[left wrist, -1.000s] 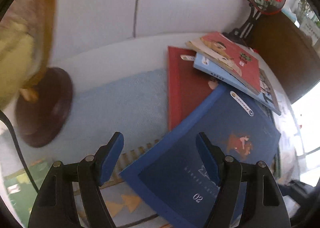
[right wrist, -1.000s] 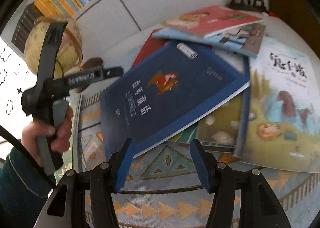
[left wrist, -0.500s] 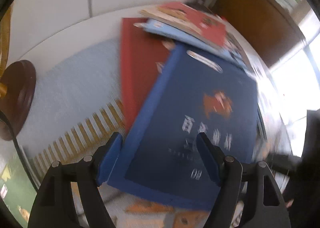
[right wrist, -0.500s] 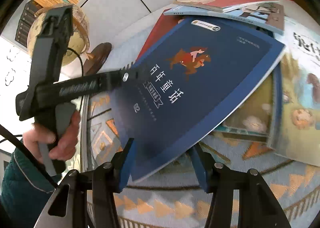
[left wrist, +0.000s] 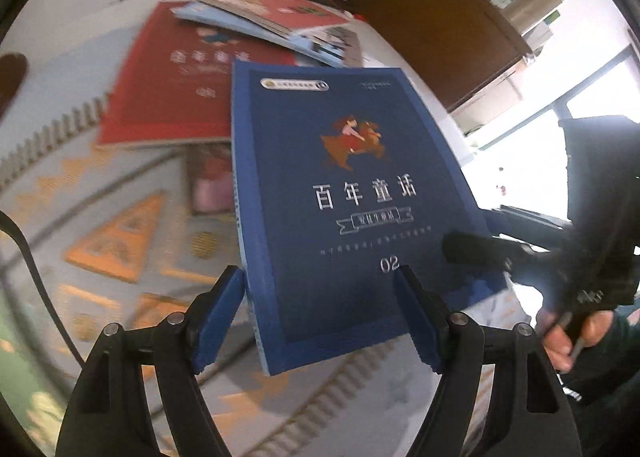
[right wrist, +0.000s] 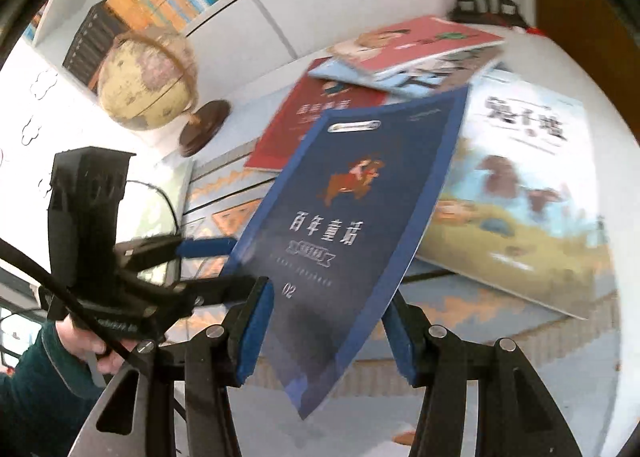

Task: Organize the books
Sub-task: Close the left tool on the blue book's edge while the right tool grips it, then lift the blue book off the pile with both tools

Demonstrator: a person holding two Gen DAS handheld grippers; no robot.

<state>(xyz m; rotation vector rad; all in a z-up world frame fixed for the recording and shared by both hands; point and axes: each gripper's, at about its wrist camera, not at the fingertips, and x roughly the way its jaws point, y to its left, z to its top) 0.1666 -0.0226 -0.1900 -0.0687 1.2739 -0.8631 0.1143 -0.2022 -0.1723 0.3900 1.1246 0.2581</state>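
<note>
Dark blue book [left wrist: 352, 193] is off the patterned mat [left wrist: 120, 241], tilted, lower edge up, above the scattered pile. Right gripper [right wrist: 326, 331] clamps its lower edge between both blue pads. Left gripper [left wrist: 320, 321] straddles the spine-side corner with jaws apart; can't tell if its pads touch. Red book [left wrist: 168, 97] lies flat behind, two more stacked on its far end. Globe [right wrist: 148, 83] stands off left.
</note>
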